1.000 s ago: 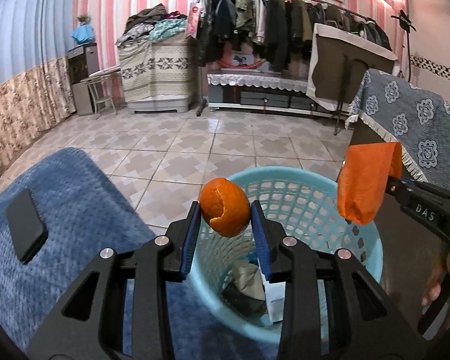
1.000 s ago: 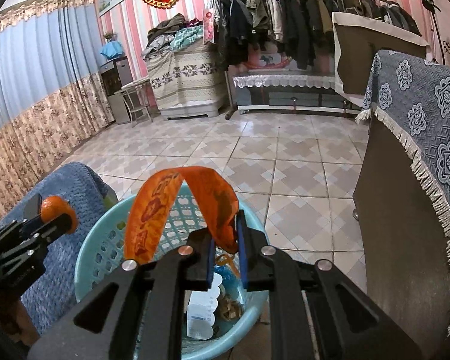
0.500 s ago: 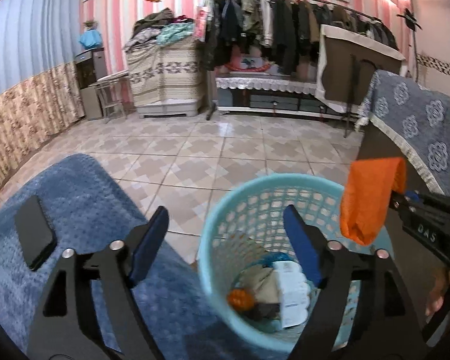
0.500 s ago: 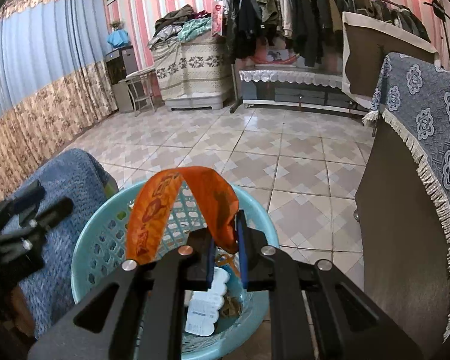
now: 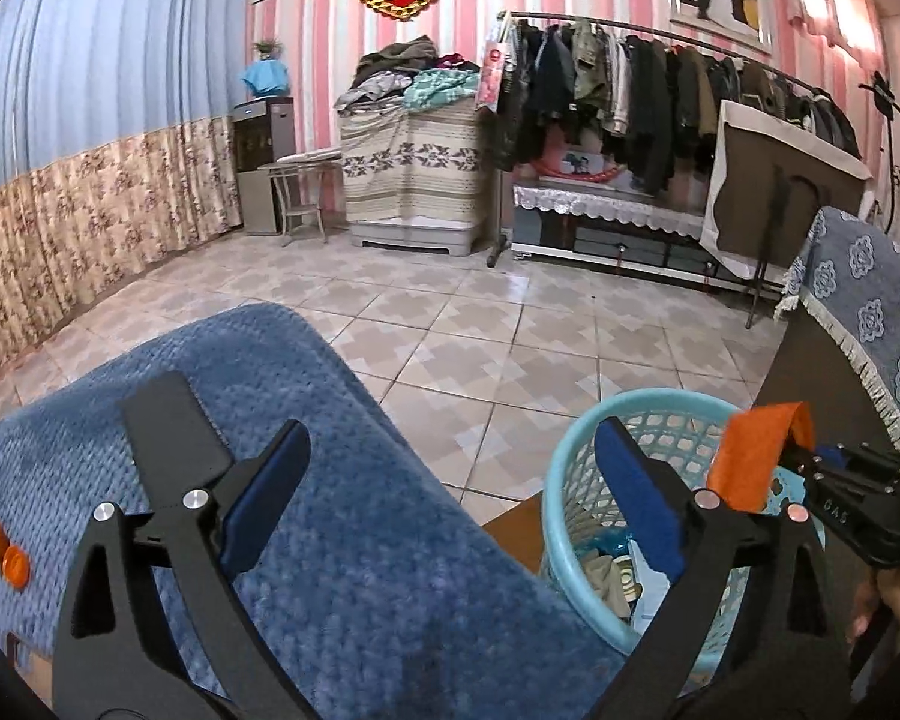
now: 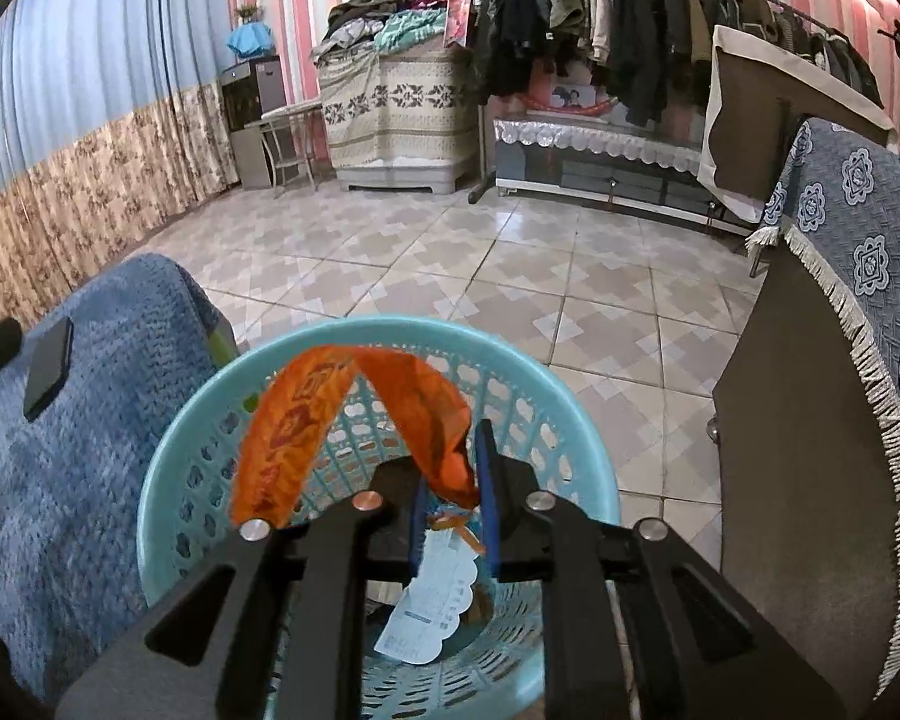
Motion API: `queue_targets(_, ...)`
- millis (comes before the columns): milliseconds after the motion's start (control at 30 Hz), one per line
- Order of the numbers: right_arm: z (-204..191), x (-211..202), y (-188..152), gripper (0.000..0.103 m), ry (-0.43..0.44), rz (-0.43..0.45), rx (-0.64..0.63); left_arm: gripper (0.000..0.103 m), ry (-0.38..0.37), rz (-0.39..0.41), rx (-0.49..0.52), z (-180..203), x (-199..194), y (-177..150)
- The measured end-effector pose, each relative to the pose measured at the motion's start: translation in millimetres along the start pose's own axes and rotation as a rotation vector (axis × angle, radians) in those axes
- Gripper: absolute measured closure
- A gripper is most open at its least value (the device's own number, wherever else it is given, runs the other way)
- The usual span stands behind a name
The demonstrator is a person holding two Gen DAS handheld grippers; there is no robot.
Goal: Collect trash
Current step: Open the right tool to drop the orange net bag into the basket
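Left tongs [image 5: 450,495]: spread wide, nothing between them. One second ago they gripped an orange peel over the basket; half a second ago they stood open above it, with an orange piece showing among the contents. They have since swung left and now hang over the blue blanket [image 5: 354,540], with the light-blue basket [image 5: 561,480] off to their right. Two small orange scraps [image 5: 3,549] lie on the blanket at the far left.

Right tongs [image 6: 450,501]: narrow, holding the orange wrapper [image 6: 342,420] by one end above the basket [image 6: 168,468], unchanged across all three moments. A white paper slip [image 6: 432,606] lies inside. A dark phone [image 6: 48,366] rests on the blanket.
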State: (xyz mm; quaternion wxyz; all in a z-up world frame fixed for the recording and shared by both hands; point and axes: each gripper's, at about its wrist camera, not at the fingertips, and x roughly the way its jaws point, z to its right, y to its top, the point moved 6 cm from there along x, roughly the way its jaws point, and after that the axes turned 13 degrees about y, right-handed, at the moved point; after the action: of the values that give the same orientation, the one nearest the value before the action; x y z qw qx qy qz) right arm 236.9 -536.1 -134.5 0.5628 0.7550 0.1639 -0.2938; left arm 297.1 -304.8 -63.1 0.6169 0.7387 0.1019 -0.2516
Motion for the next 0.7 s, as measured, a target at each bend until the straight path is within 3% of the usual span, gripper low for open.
queue_targets(33,0.2,0.0,-0.8,0.058,-0.003,-0.002,-0.002,0.010,0.004,-0.001,-0.003,-1.7,-0.8,-1.1)
queue_targets(67,-0.5,-0.1,-0.8,0.045,-0.004,-0.001,0.000,0.009,0.008,-0.002,-0.007,-4.5,-1.2,-1.5)
queue_targets(200,-1.0,-6.0,2.5,0.039,0.012,0.029,0.020,0.009,0.019,-0.003,-0.020,-15.3,-4.9,-4.2)
queue_targets(433,-6.1,-17.5,9.4,0.011,-0.033,0.098,-0.013,0.006,0.045,-0.002,-0.048,-38.2,-10.3,-8.2)
queue_targets(700,-15.8,-19.4,14.1,0.005,-0.069,0.110,-0.061,0.006,0.081,0.012,-0.064,-67.5,-14.4,-9.5)
